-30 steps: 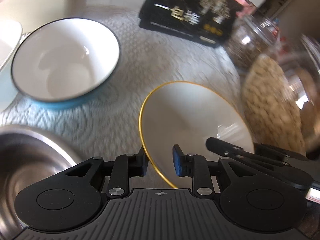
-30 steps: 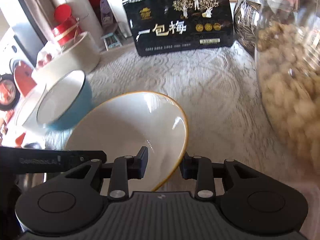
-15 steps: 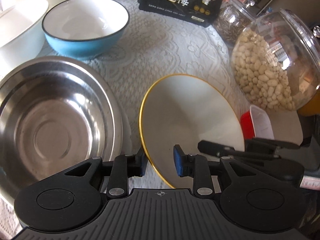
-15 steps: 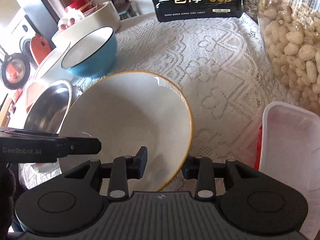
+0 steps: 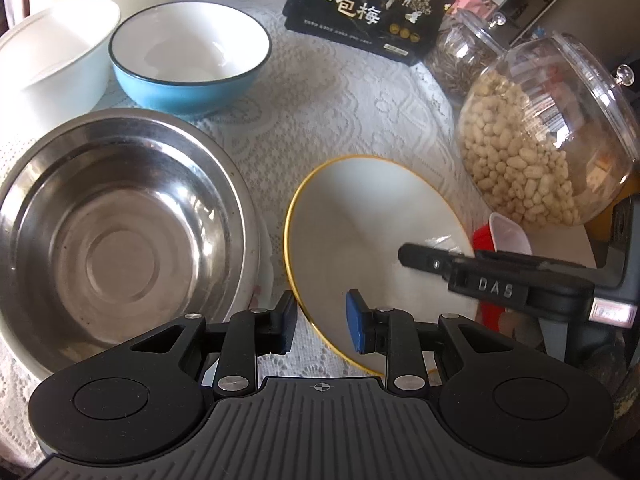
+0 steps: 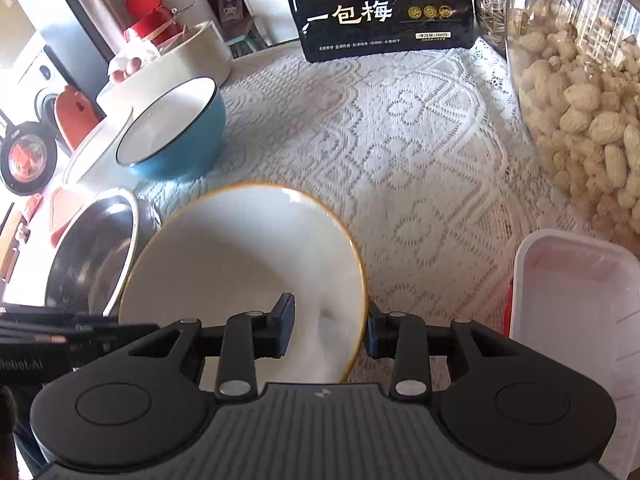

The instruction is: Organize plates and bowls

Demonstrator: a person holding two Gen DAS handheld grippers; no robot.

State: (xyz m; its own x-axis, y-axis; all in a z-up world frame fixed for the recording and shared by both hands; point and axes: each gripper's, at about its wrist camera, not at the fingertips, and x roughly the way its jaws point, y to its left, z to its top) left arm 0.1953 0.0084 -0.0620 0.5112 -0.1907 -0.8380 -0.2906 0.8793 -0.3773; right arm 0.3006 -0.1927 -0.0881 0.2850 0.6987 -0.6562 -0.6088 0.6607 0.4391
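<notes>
A white bowl with a gold rim is held between both grippers above the lace tablecloth. My left gripper straddles its near-left rim, one finger outside and one inside. My right gripper straddles its right rim in the right wrist view, where the bowl fills the middle. Both sets of jaws sit close around the rim. A steel bowl stands to the left on a white plate. A blue bowl and a white bowl stand farther back left.
A jar of peanuts and a jar of seeds stand at the right. A black packet stands at the back. A clear plastic tub on a red base sits near right. A large white container is far left.
Both grippers have pulled back towards me with the gold-rimmed bowl, bringing the steel bowl fully into view at the left. The grip on the rim looks unchanged.
</notes>
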